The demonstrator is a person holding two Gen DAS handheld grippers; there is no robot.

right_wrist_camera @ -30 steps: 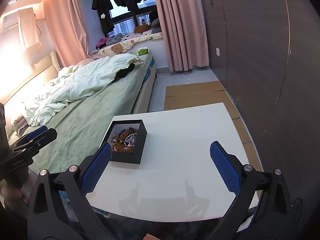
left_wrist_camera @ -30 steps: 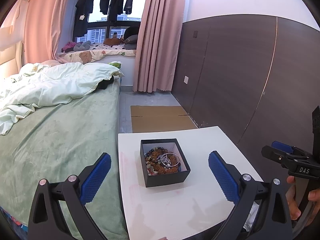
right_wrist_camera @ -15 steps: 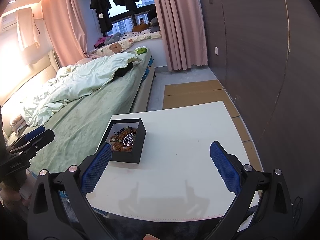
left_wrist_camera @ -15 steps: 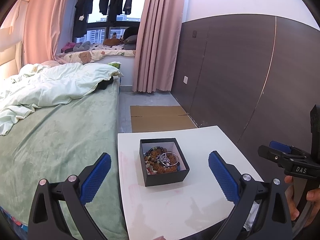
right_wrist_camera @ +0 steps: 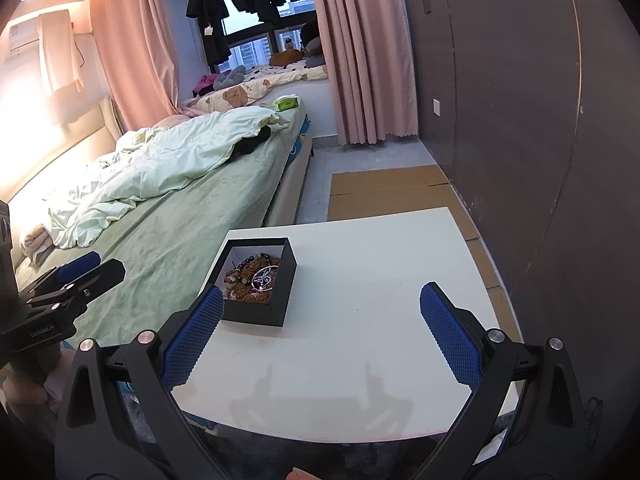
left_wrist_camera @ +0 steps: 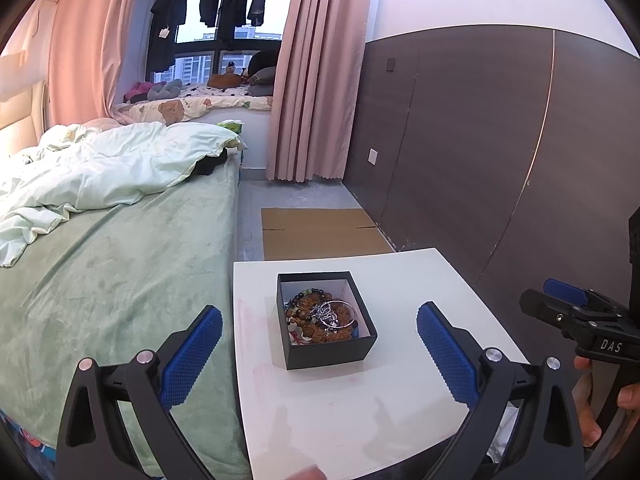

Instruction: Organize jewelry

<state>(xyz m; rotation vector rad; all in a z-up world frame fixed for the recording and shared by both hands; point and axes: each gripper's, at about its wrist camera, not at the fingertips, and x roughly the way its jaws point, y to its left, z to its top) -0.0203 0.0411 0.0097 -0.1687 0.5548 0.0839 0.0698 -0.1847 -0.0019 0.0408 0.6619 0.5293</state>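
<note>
A small black box [left_wrist_camera: 326, 350] with a white lining stands on the white table [left_wrist_camera: 360, 408]. It holds a heap of brown bead bracelets and a silver bangle [left_wrist_camera: 338, 314] on top. My left gripper [left_wrist_camera: 320, 344] is open, its blue pads wide apart on either side of the box and nearer than it. In the right wrist view the same box [right_wrist_camera: 260, 308] sits at the table's left side, just beyond the left pad. My right gripper [right_wrist_camera: 320, 330] is open above the bare table [right_wrist_camera: 380, 300], with nothing between its fingers.
A bed with a green cover [left_wrist_camera: 112, 280] and a pale duvet borders the table on the left. A dark panelled wall [left_wrist_camera: 480, 152] runs along the right. Flat cardboard [left_wrist_camera: 320, 232] lies on the floor beyond the table. A hand [left_wrist_camera: 596, 404] grips the other gripper's handle at far right.
Both views have crept slightly forward towards the table. The box and jewelry have not moved, and both grippers stay open.
</note>
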